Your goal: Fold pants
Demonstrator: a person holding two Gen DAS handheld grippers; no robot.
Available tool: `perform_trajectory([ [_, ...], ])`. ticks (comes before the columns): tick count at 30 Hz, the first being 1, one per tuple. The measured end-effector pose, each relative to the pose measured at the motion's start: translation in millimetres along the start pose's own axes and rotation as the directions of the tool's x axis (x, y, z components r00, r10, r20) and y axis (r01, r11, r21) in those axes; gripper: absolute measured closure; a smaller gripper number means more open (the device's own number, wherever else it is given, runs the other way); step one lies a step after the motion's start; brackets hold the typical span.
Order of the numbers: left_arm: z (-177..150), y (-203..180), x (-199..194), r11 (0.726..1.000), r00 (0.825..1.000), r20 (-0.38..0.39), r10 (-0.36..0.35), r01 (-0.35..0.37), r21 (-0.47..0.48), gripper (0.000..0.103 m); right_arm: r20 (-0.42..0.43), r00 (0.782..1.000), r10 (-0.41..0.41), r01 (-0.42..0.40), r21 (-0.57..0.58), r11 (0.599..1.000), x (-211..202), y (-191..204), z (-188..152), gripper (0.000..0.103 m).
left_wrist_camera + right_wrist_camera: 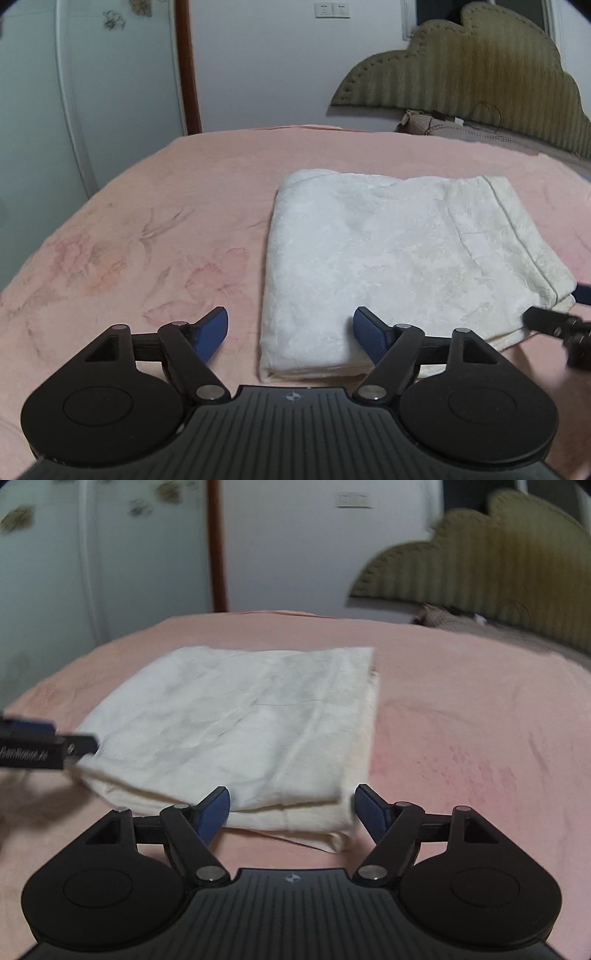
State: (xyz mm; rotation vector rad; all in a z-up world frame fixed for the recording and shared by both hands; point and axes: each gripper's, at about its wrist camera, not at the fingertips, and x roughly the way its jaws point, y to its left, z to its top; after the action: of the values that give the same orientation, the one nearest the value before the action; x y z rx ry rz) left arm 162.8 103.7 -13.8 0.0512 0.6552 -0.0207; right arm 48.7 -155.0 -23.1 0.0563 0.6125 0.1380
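- Pink bedspread (147, 206) with a faint flower print covers the bed and carries everything in view.
- White pants (399, 251) lie on it folded into a flat, layered rectangle, with stacked edges showing along the near side.
- From the left wrist camera, the left gripper (290, 334) has its jaws spread wide and holds nothing; the near left corner of the pants sits just ahead of the gap, reaching toward the right jaw.
- From the right wrist camera, the right gripper (291, 812) also has its jaws spread and empty; the near right corner of the pants lies just ahead, between them.
- Each gripper shows at the edge of the other's view, close to the pants' near edge.
- Beyond the jaws, an olive padded headboard (480, 70) stands far right, a grey pillow (436, 125) below it, and a white wardrobe (92, 92) far left.
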Motion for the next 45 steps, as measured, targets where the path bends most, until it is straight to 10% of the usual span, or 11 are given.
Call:
perform_trajectory([
  [8,-12,5,-32,0.995,0.999,-0.022,-0.043,0.041,-0.091,0.026,0.056,0.997,0.045,-0.051,0.122,0.991,-58,11,-16,0.016],
  [16,-36,-11,-47,1.0,0.999,-0.033,-0.02,0.02,0.003,0.014,-0.104,0.994,-0.017,0.007,-0.099,0.995,-75,57,-29,0.013],
  [18,-39,-10,-48,1.0,0.999,-0.033,0.005,-0.004,0.019,0.009,-0.083,0.991,0.101,-0.107,-0.073,0.992,-95,62,-25,0.012],
  [19,-41,-10,-47,1.0,0.999,-0.037,0.015,-0.014,0.023,0.008,-0.063,0.955,0.288,-0.286,0.042,0.957,-104,52,-21,0.01],
  [20,-42,-9,-44,1.0,0.999,-0.043,0.022,-0.021,0.021,0.008,-0.01,0.87,0.492,-0.48,0.2,0.854,-107,37,-18,0.001],
  [22,-45,-8,-37,1.0,0.997,-0.065,0.029,-0.028,0.01,0.008,0.127,0.751,0.648,-0.641,0.377,0.669,-101,17,-18,0.0],
  [23,-47,-8,-34,1.0,0.997,-0.073,0.029,-0.029,0.003,0.008,0.136,0.778,0.613,-0.612,0.383,0.692,-97,15,-17,0.0],
  [26,-52,-9,-27,0.999,0.997,-0.076,0.033,-0.035,-0.026,0.006,-0.025,0.981,0.194,-0.185,0.199,0.962,-71,34,-16,0.0],
  [27,-53,-10,-26,0.999,0.997,-0.067,0.038,-0.04,-0.03,0.005,-0.063,0.995,0.076,-0.068,0.133,0.989,-57,41,-19,0.0],
  [36,-65,-29,-30,0.996,0.998,0.006,0.066,-0.067,0.066,0.0,-0.057,0.988,-0.141,0.142,0.019,0.99,-22,53,-47,0.0],
  [45,-64,-22,-25,0.999,0.999,-0.015,0.035,-0.035,0.016,0.0,-0.075,0.986,-0.148,0.153,0.059,0.987,-23,47,-51,0.0],
])
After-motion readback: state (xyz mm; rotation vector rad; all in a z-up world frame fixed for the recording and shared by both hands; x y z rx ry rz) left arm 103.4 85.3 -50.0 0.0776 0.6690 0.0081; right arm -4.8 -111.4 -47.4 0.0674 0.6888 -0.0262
